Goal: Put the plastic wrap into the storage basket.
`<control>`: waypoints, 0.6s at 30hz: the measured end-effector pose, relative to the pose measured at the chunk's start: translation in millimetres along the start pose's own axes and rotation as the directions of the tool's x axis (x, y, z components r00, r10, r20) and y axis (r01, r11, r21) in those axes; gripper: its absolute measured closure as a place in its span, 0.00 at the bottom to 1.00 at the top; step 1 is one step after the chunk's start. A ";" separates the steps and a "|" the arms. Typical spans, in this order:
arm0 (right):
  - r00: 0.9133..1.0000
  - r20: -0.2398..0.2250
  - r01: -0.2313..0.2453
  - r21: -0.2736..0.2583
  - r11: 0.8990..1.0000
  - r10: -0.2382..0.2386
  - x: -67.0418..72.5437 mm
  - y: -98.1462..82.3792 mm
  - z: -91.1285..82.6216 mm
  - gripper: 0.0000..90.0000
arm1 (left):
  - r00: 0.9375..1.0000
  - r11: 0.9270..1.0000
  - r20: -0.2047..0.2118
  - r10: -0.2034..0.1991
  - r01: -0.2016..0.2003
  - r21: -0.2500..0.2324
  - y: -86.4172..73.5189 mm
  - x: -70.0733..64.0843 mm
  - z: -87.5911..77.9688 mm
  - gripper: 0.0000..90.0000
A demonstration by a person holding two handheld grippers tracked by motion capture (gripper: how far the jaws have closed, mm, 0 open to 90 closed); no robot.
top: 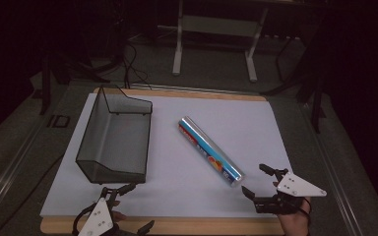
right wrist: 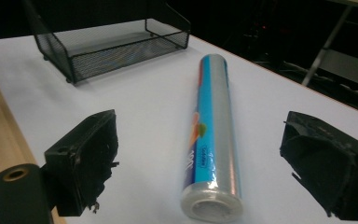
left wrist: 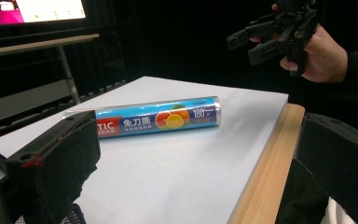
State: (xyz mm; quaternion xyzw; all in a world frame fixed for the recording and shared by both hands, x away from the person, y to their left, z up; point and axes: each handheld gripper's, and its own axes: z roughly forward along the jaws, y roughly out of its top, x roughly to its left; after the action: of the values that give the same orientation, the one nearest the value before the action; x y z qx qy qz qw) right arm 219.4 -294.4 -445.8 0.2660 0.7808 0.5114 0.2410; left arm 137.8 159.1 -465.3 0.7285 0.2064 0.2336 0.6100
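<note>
In the high view, the cling-film roll (top: pixel 211 151) lies on the desk (top: pixel 256 128) right of the mesh tray (top: pixel 115 135); the right tongs (top: pixel 260 181) gape beside its near end. The left gripper view shows the left tongs (left wrist: pixel 196 163) open, empty. The right gripper view frames the roll between wide jaws, untouched.

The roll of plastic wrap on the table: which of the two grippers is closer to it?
The right. The right gripper sits open just off the near end of the plastic wrap roll, jaws either side of its line. The left gripper is well off to the side, open, by the mesh tray.
</note>
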 end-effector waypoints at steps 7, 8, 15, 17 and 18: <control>1.000 -0.001 0.018 0.007 1.000 -0.018 4.1 1.6 -0.4 0.12 | 1.000 1.000 0.003 0.002 -0.002 0.004 -0.1 -0.4 0.9 0.01; 1.000 -0.001 0.021 0.009 1.000 -0.021 4.5 1.8 -0.8 0.12 | 1.000 1.000 0.003 0.003 -0.003 0.004 -0.4 -0.7 1.0 0.01; 1.000 -0.023 0.018 0.011 1.000 -0.018 5.9 2.4 -1.2 0.12 | 1.000 1.000 0.007 0.005 -0.005 0.006 -0.4 -0.7 1.7 0.01; 1.000 -0.016 0.015 0.021 1.000 -0.014 5.8 2.4 0.6 0.12 | 1.000 1.000 0.006 0.005 -0.005 0.005 -0.4 -0.9 1.6 0.01; 1.000 -0.010 0.011 0.021 1.000 -0.011 5.6 2.4 1.2 0.12 | 1.000 1.000 0.006 0.004 -0.004 0.006 -0.4 -0.9 1.6 0.01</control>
State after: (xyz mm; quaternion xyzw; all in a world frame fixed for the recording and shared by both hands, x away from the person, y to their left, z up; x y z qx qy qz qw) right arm 216.4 -289.1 -444.7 0.2620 0.7887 0.5030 0.2372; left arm 137.9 157.3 -466.0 0.7313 0.2038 0.2323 0.6080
